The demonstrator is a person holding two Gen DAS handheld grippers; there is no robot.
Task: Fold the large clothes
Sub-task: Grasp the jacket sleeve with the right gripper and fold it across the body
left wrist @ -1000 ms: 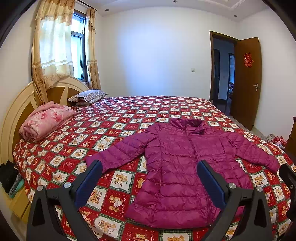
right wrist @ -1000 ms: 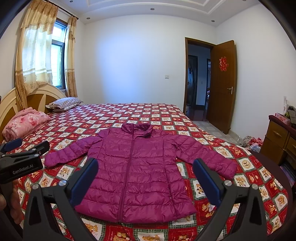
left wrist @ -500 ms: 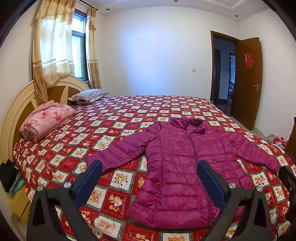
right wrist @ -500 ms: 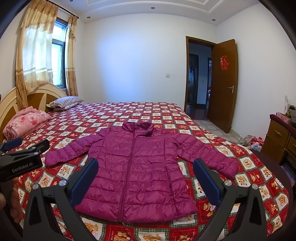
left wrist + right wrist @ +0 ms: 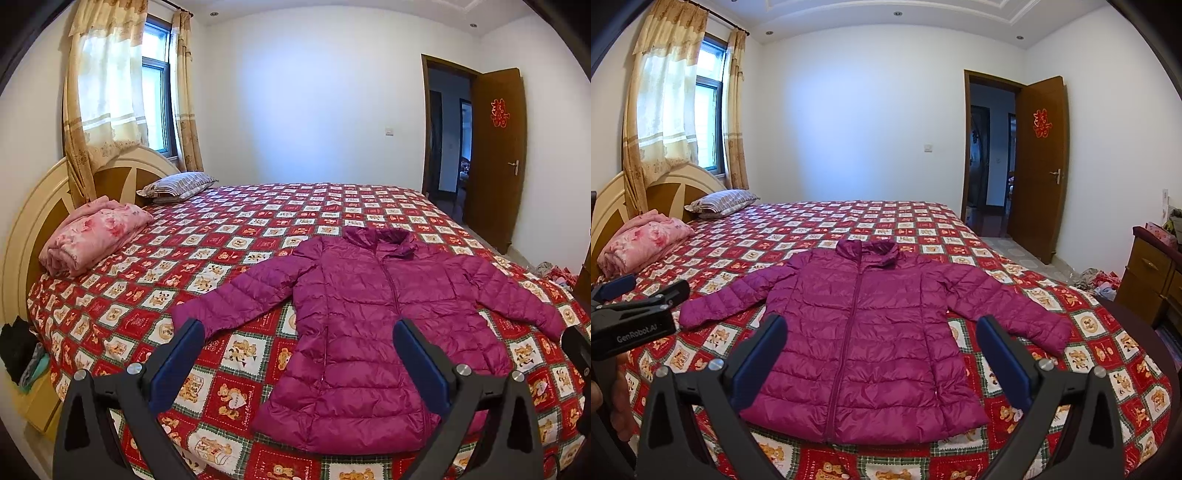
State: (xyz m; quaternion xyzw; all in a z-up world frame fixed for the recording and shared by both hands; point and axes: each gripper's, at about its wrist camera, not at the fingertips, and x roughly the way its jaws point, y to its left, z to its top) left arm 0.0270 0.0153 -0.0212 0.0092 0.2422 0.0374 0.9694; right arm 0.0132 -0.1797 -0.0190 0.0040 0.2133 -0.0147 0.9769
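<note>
A magenta quilted puffer jacket (image 5: 373, 325) lies flat, zipped and face up on the bed, both sleeves spread out; it also shows in the right wrist view (image 5: 864, 332). My left gripper (image 5: 297, 332) is open and empty, held above the bed's near edge, in front of the jacket's left sleeve and hem. My right gripper (image 5: 881, 326) is open and empty, held in front of the jacket's hem, centred on it. The left gripper's body (image 5: 631, 321) shows at the left of the right wrist view.
The bed has a red checked bear-print cover (image 5: 236, 229). A folded pink blanket (image 5: 92, 232) and a striped pillow (image 5: 177, 184) lie by the headboard. An open brown door (image 5: 1038, 166) is at the right. A wooden dresser (image 5: 1152, 280) stands far right.
Both grippers have drifted slightly; the jacket has not moved and both grippers stay open.
</note>
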